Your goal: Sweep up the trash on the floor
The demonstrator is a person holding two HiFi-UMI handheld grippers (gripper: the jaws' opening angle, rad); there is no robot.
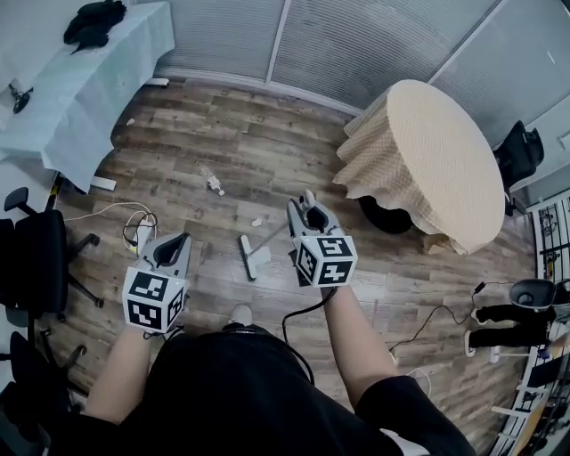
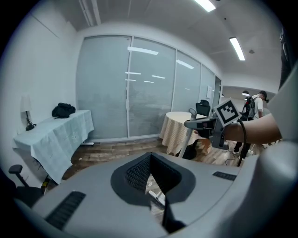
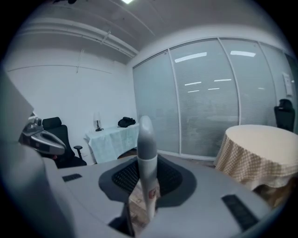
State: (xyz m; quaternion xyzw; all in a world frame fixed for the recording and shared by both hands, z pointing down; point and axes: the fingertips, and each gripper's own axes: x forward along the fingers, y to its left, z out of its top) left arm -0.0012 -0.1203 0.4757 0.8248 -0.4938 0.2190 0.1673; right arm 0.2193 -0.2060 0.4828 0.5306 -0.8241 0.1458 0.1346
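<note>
Fingers of right gripper (image 3: 143,193) clamped on broom handle (image 3: 145,148) | left gripper (image 2: 160,200) fingers together, empty | trash (image 1: 214,184) on floor (image 1: 223,134) beyond broom head (image 1: 254,259), apart from both.

1. Floor (image 1: 267,160): brown wood-look planks, laid throughout.
2. Glazed wall (image 1: 356,44): frosted panels with lowered blinds, set in pale frames.
3. Round table (image 1: 436,151): beige checked cloth hanging low (a dark base shows beneath it).
4. Long table (image 1: 80,89): pale green cloth, a dark bundle (image 1: 93,22) on top; stands beside the white wall (image 3: 70,93).
5. Black office chairs (image 1: 36,258): at the room's left edge.
6. Ceiling strip lights (image 2: 237,46): lit.
</note>
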